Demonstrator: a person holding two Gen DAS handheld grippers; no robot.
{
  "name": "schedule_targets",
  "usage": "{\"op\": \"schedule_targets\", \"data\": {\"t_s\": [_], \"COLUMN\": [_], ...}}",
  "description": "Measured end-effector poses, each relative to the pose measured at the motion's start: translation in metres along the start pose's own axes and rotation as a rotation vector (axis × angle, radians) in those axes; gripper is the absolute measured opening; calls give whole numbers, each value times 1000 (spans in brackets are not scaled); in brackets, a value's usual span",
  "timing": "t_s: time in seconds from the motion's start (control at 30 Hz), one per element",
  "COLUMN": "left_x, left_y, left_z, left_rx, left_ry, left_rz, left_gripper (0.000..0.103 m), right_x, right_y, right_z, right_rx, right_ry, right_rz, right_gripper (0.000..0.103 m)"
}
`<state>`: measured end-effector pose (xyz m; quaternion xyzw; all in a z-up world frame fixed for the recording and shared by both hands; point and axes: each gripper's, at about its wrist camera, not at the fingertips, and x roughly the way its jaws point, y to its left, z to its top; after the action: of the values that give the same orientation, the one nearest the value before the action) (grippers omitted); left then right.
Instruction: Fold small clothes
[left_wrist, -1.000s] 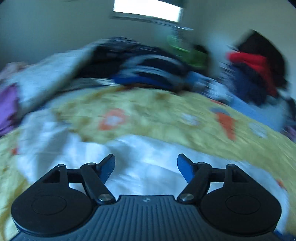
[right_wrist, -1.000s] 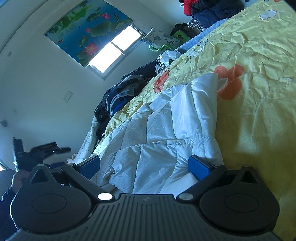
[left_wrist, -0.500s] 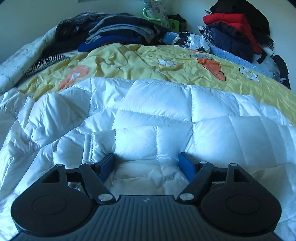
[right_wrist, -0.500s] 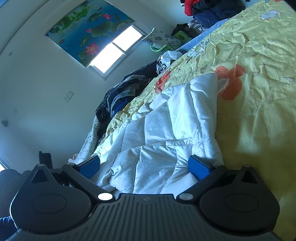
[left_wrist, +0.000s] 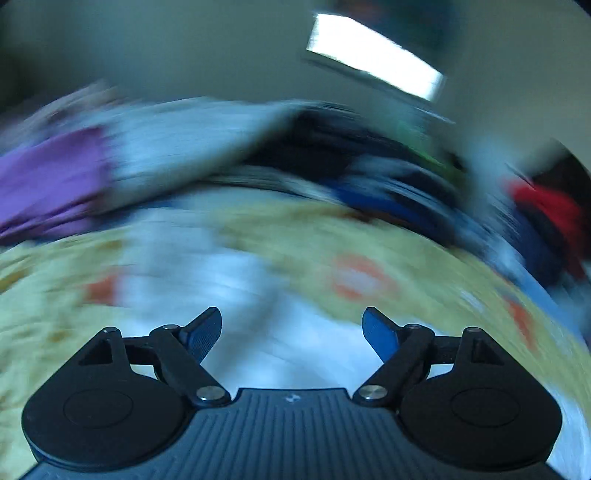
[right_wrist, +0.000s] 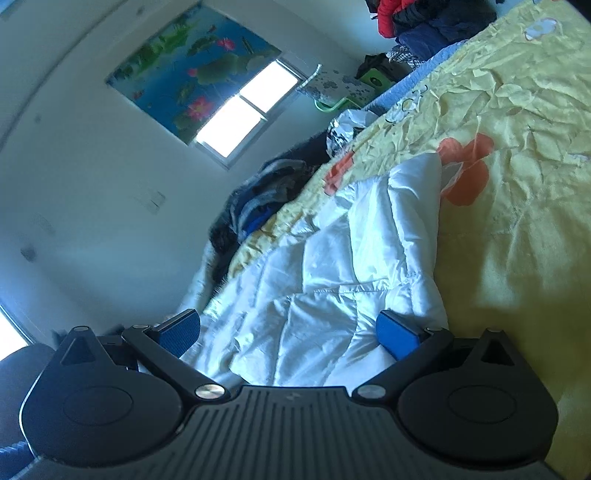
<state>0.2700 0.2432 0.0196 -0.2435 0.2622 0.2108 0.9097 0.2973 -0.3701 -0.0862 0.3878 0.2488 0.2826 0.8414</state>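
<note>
A white quilted puffer jacket (right_wrist: 351, 258) lies crumpled on the yellow flowered bedsheet (right_wrist: 517, 184). My right gripper (right_wrist: 288, 328) is rolled sideways low over the jacket's near edge, its jaws wide apart with fabric lying loosely between the blue pads (right_wrist: 397, 332). The left wrist view is heavily blurred by motion. There my left gripper (left_wrist: 291, 325) hovers above the white jacket (left_wrist: 236, 266) and the sheet (left_wrist: 295, 236); its jaws are opening and nothing is between them.
Piles of dark and blue clothes (left_wrist: 351, 158) line the far side of the bed, with a red and navy heap (left_wrist: 546, 206) at the right and a purple item (left_wrist: 55, 177) at the left. A window (right_wrist: 247, 110) under a lotus-print blind is in the wall.
The left gripper has pulled away from the jacket it was pressed close over, swinging fast so its view blurs, and its jaws stand wider. The right gripper has stayed put.
</note>
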Motion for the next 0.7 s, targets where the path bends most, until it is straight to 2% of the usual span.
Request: {"op": "schedule_targets", "data": {"t_s": [0.1, 0.17, 0.3, 0.5, 0.53, 0.57, 0.63, 0.7], "left_x": [41, 69, 108, 146, 153, 158, 163, 160], "left_y": [67, 97, 126, 137, 136, 136, 133, 128], "left_z": [26, 33, 42, 58, 60, 61, 63, 62], "left_rx": [-217, -312, -344, -343, -333, -312, -272, -225], "left_ry": [79, 120, 144, 123, 127, 132, 154, 149], "left_rz": [48, 84, 109, 23, 18, 11, -5, -7], "left_gripper": [84, 84, 84, 83, 76, 52, 36, 27], "right_x": [-1, 0, 1, 1, 1, 1, 1, 1], "right_y": [-3, -2, -1, -5, -5, -5, -6, -7], "right_z": [2, 2, 2, 2, 2, 2, 2, 2], "right_rx": [26, 24, 12, 32, 33, 34, 36, 41], "right_ry": [-21, -24, -22, -40, -41, -43, -45, -49], "right_rz": [27, 27, 20, 45, 46, 47, 50, 55], "right_gripper": [103, 103, 103, 103, 103, 103, 103, 103]}}
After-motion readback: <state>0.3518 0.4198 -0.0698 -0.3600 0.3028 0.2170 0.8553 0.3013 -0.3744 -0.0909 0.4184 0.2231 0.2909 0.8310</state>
